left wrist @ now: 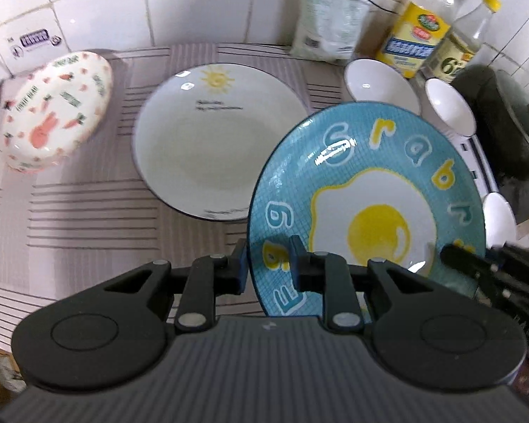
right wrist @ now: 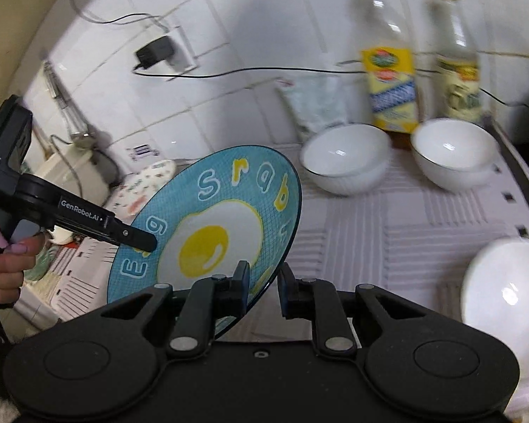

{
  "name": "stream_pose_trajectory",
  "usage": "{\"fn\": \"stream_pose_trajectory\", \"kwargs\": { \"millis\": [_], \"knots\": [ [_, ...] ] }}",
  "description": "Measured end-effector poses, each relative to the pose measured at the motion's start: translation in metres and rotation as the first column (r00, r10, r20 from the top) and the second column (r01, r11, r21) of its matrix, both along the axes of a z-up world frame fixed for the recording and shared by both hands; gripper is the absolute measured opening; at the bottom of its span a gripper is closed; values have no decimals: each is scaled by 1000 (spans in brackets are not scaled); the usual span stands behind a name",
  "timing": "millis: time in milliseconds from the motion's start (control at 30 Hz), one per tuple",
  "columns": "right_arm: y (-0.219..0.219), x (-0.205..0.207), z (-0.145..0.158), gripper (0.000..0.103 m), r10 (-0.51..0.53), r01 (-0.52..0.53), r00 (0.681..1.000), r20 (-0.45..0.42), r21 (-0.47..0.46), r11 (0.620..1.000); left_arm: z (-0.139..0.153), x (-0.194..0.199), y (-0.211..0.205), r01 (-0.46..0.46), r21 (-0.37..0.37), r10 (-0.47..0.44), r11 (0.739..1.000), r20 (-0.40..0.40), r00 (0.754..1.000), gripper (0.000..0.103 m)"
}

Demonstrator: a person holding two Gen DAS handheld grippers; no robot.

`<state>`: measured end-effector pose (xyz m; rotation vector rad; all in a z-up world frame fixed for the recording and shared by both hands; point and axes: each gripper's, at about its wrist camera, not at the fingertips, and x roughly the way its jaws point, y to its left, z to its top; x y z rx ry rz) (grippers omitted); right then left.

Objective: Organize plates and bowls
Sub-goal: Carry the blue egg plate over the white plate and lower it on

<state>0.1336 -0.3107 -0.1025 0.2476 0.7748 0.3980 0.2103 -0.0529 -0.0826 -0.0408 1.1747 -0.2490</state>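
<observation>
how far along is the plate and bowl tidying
Early, judging by the layout. Nothing is stacked yet. In hand: the blue fried-egg plate is held tilted off the mat, left gripper and right gripper each straddling its rim. Left: the sun plate lies alone, the rabbit-print dish sits tilted, and three white bowls stand apart.

I see the blue fried-egg plate (left wrist: pixel 388 190) tilted steeply on edge above the surface. Behind it a white sun plate (left wrist: pixel 218 137) lies flat, a bunny-print dish (left wrist: pixel 56 109) leans at far left, and three white bowls (right wrist: pixel 345 158) sit upright to the right.
</observation>
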Motion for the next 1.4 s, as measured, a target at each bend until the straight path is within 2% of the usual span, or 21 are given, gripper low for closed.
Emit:
{"fn": "stream_pose_trajectory", "kwargs": {
  "millis": [100, 367, 600, 733, 867, 1033, 1200, 1267, 1400],
  "knots": [
    [15, 20, 0, 21, 42, -41, 999, 12, -13, 999, 4, 10, 9, 7, 48, -8, 999, 18, 1000, 23],
    [51, 78, -5, 21, 110, -110, 994, -5, -10, 994, 1, 50, 54, -88, 64, 88, 994, 3, 996, 24],
    [71, 126, -28, 21, 109, -111, 990, -85, -12, 994, -30, 96, 73, -176, 60, 181, 983, -91, 979, 24],
    [82, 147, -35, 21, 122, -134, 978, -171, -56, 989, -50, 113, 75, -194, 88, 205, 977, -150, 967, 24],
    [102, 154, -30, 21, 156, -182, 974, -161, -156, 971, -65, 116, 69, -173, 148, 198, 974, -174, 965, 24],
    [97, 168, -37, 21, 116, -144, 972, -204, -130, 981, -66, 120, 66, -155, 160, 181, 975, -164, 970, 24],
    [104, 170, -36, 22, 99, -138, 973, -208, -183, 973, -66, 122, 61, -135, 180, 166, 974, -166, 972, 24],
    [108, 170, -35, 25, 91, -140, 973, -212, -229, 963, -66, 123, 59, -136, 174, 166, 975, -169, 972, 23],
    [127, 163, -38, 32, 102, -153, 981, -164, -333, 930, -67, 125, 60, -166, 171, 193, 971, -161, 968, 23]
  ]
}}
